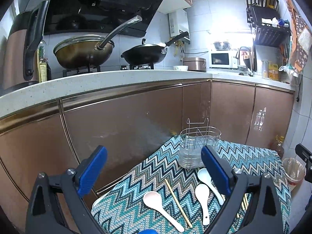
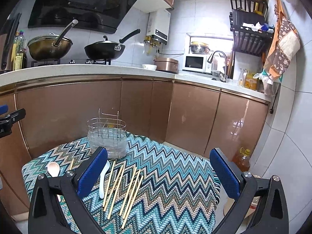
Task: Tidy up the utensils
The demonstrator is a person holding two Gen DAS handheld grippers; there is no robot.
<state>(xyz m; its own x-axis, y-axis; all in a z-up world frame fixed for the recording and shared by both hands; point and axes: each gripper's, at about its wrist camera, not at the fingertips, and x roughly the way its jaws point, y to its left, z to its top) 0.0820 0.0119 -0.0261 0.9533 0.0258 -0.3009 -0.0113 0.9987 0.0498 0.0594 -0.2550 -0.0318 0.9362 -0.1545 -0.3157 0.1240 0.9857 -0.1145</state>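
Note:
A small table under a zigzag cloth (image 2: 165, 167) carries a wire utensil holder (image 2: 107, 134) in a clear tray at its far edge. In the left wrist view the holder (image 1: 198, 144) stands beyond a pink spoon (image 1: 156, 202), two white spoons (image 1: 202, 197), (image 1: 206, 177) and a lone chopstick (image 1: 178, 202). Several chopsticks (image 2: 124, 189) lie side by side in the right wrist view, beside a white spoon (image 2: 103, 177) and the pink spoon (image 2: 53, 169). My left gripper (image 1: 154, 167) hovers open above the spoons. My right gripper (image 2: 159, 171) hovers open over the chopsticks. Both are empty.
Brown cabinet doors (image 2: 78, 107) stand close behind the table, under a white counter (image 1: 117, 81) with two woks (image 1: 83, 52). An oil bottle (image 2: 242, 159) and a bin (image 1: 293, 169) sit on the floor to the right. A sink tap (image 2: 218, 58) is far right.

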